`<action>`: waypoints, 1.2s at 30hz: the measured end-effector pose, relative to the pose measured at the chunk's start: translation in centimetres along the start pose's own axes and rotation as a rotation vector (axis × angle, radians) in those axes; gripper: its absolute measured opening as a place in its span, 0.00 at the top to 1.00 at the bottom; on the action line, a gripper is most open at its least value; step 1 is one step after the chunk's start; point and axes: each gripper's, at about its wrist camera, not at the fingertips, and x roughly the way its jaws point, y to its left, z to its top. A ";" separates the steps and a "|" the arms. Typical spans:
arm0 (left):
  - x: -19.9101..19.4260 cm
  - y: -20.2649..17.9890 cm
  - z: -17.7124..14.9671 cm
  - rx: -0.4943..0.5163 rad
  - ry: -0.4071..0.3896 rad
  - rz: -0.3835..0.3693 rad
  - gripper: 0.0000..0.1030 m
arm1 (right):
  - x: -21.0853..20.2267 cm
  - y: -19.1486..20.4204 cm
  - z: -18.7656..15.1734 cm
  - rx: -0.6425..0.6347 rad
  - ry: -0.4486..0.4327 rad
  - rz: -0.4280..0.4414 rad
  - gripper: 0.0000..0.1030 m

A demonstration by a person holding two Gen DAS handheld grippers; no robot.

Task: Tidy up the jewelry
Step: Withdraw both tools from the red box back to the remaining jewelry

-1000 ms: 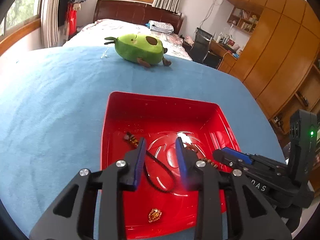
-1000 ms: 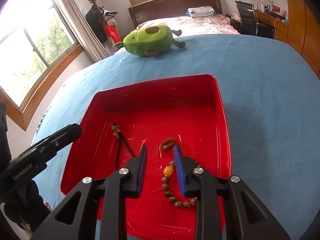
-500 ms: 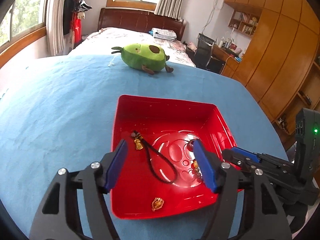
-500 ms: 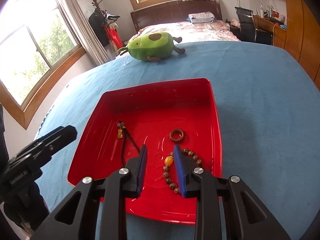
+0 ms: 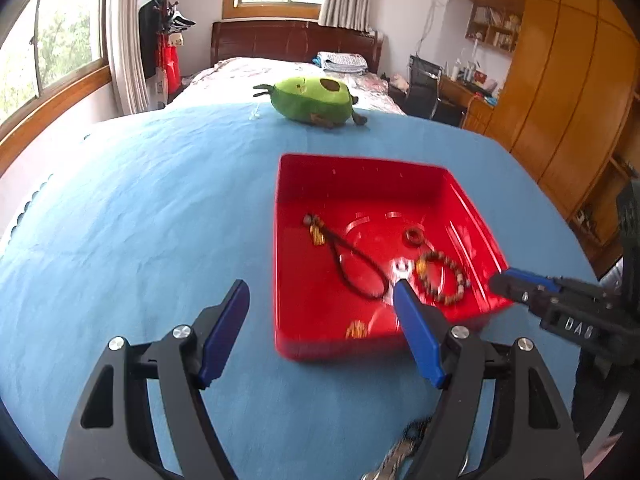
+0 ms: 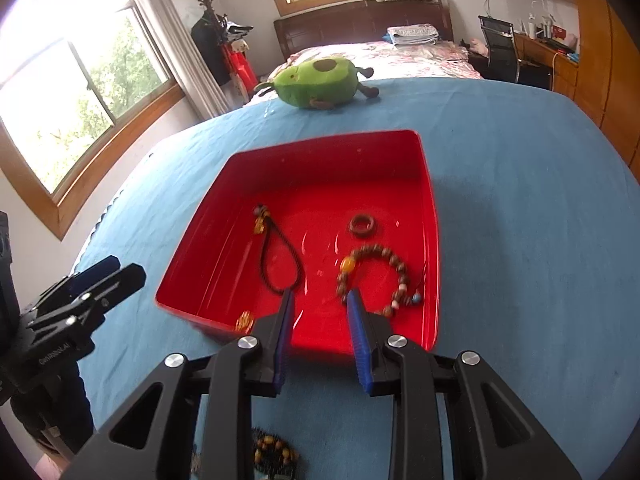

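Observation:
A red tray (image 5: pixel 360 172) (image 6: pixel 320 148) lies on the blue cloth. In it are a black cord necklace with a gold charm (image 5: pixel 352 258) (image 6: pixel 278 258), a brown ring (image 5: pixel 414 237) (image 6: pixel 362 225), a bead bracelet (image 5: pixel 442 276) (image 6: pixel 376 276) and a small gold piece (image 5: pixel 357 330) (image 6: pixel 245 320). My left gripper (image 5: pixel 320 300) is wide open and empty, in front of the tray's near left corner. My right gripper (image 6: pixel 320 300) is open with a narrow gap and empty, above the tray's near edge. More beads (image 6: pixel 276 452) and a metal chain (image 5: pixel 394 460) lie on the cloth under the grippers.
A green avocado plush (image 5: pixel 312 98) (image 6: pixel 318 82) sits at the far edge of the blue cloth (image 5: pixel 140 200). Beyond are a bed, windows on the left, and wooden cupboards and a desk on the right.
Both grippers have pulled back from the tray toward me. The left jaws have opened wide. The bead bracelet and brown ring now lie free in the tray.

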 end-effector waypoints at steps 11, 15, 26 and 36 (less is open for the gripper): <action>-1.8 3.1 -9.9 -0.005 0.164 0.024 0.29 | -1.7 0.5 -7.3 -0.007 0.038 0.024 0.73; -2.0 3.9 -12.5 -0.047 0.217 -0.012 0.29 | -1.6 0.9 -10.4 -0.018 0.091 0.033 0.73; -3.8 4.5 -15.7 -0.082 0.211 0.027 0.29 | -2.0 3.5 -15.5 -0.090 0.186 0.109 0.76; -3.7 4.3 -16.2 -0.100 0.240 0.018 0.28 | 1.4 6.2 -16.0 -0.175 0.260 0.039 0.81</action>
